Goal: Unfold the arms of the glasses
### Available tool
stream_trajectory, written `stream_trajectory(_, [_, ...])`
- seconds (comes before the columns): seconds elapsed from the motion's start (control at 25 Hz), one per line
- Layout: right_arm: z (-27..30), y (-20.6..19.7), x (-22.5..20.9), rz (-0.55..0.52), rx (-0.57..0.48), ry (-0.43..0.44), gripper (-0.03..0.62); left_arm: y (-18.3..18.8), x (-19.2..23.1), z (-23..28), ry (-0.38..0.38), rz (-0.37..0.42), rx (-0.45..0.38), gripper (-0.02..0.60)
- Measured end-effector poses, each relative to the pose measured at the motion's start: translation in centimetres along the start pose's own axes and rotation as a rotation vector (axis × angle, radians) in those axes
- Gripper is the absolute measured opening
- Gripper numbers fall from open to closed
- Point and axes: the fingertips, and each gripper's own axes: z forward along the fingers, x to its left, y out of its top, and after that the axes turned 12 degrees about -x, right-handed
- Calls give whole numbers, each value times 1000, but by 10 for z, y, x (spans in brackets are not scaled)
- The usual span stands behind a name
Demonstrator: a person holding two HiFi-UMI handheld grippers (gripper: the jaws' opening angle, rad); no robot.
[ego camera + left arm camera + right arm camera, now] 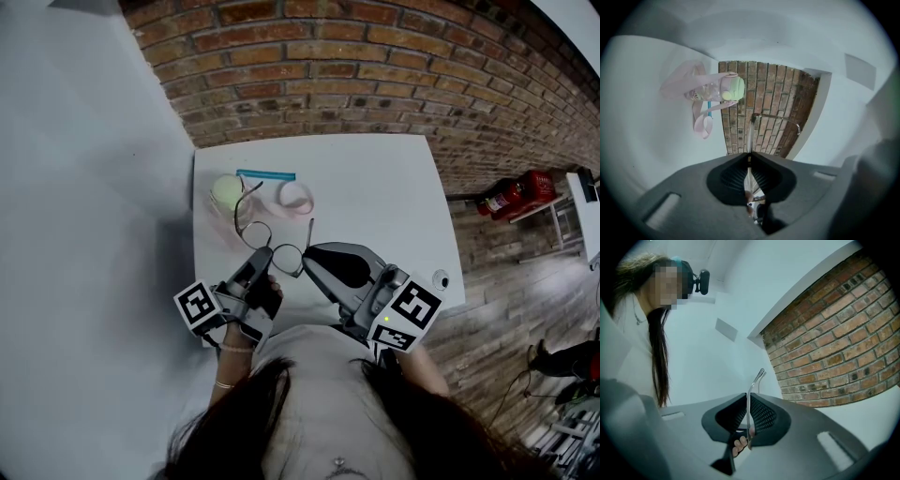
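Note:
Thin wire-rimmed glasses (270,242) hang above the white table (375,187), held between both grippers. My left gripper (262,266) is shut on the left lens rim, which shows edge-on between its jaws (749,140). One arm (777,117) of the glasses juts out to the right there. My right gripper (310,259) is shut on the right end of the frame. In the right gripper view a glasses arm (754,380) sticks up from between the closed jaws. In the head view one arm (247,199) curves away toward the back and the other (310,228) points straight up.
A pale green ball (226,193) in a clear pink pouch, a blue stick (266,174) and a pink band (296,197) lie at the table's back left. A brick wall (375,75) stands behind. A red fire extinguisher (514,195) lies on the floor at right.

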Motion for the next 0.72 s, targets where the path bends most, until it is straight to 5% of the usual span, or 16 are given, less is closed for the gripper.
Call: stream_trajectory(0.72, [-11, 4, -22, -12, -24, -94, 35, 7, -2, -4, -37, -29, -4, 21])
